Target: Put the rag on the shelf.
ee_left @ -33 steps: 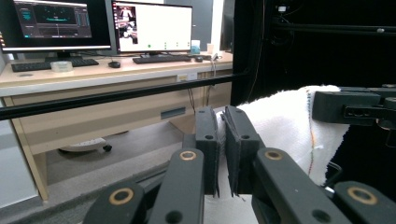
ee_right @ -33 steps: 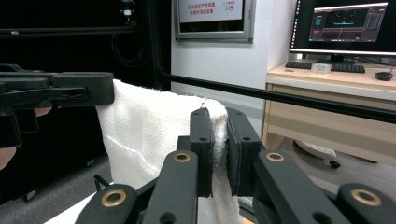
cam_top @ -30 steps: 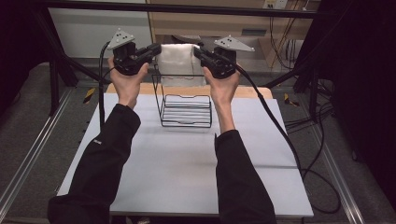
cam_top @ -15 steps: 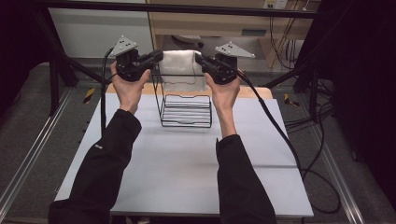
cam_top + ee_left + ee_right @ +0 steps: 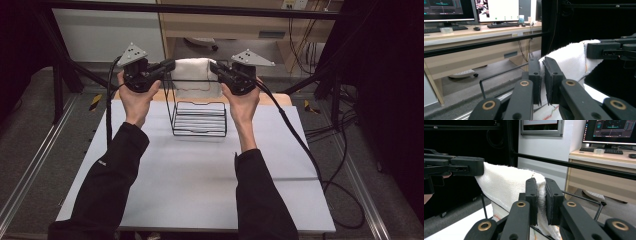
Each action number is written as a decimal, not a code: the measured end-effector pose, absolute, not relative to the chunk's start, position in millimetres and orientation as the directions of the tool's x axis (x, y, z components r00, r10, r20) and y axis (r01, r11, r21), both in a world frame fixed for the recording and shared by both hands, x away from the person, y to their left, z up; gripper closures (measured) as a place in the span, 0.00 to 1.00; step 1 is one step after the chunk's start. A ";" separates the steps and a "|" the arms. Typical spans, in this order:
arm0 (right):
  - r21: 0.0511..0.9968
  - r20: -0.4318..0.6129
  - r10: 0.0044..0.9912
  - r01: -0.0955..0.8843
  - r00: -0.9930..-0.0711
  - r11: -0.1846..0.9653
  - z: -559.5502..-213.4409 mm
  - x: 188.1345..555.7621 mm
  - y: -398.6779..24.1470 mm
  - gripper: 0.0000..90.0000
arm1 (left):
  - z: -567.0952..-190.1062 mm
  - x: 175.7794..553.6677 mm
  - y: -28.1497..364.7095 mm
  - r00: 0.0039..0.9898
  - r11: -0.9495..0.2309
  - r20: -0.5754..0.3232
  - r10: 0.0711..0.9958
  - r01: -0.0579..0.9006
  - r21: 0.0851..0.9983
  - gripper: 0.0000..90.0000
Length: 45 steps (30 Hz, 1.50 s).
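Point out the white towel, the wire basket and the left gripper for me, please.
White towel [image 5: 192,75], high view, on its hanging front face.
Wire basket [image 5: 200,122], high view, on its barred floor.
Left gripper [image 5: 543,72], left gripper view, between its fingertips.

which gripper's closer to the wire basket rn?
Roughly even; I can't call one nearer. The left gripper pinches the white towel above the wire basket's left side, the right gripper pinches it above the right side. Both hold the towel over the basket's rim.
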State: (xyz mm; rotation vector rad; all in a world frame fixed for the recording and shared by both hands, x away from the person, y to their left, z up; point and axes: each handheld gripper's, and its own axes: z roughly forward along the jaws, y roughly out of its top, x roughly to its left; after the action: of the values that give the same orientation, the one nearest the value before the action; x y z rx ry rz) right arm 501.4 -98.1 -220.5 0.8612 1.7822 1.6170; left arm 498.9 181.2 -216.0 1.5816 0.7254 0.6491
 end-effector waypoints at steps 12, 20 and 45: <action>0.990 -0.027 0.751 0.088 -0.659 0.112 -226.3 487.3 -102.1 0.91 | -224.8 484.6 180.7 0.665 -0.108 0.003 0.747 0.117 0.987 0.93; 0.986 -0.042 0.735 0.093 -0.677 0.142 -233.4 480.8 -103.7 0.91 | -232.4 477.8 180.4 0.669 -0.129 0.008 0.743 0.131 0.983 0.92; 0.982 -0.063 0.726 0.088 -0.685 0.169 -241.1 476.2 -103.9 0.91 | -207.1 487.6 181.2 0.668 -0.144 -0.038 0.744 0.216 0.966 1.00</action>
State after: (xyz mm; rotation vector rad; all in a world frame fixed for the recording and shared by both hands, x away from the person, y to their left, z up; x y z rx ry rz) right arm 476.2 -103.9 -241.1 0.7671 1.9161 1.5529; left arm 487.6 181.2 -207.1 1.6926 0.7853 0.5519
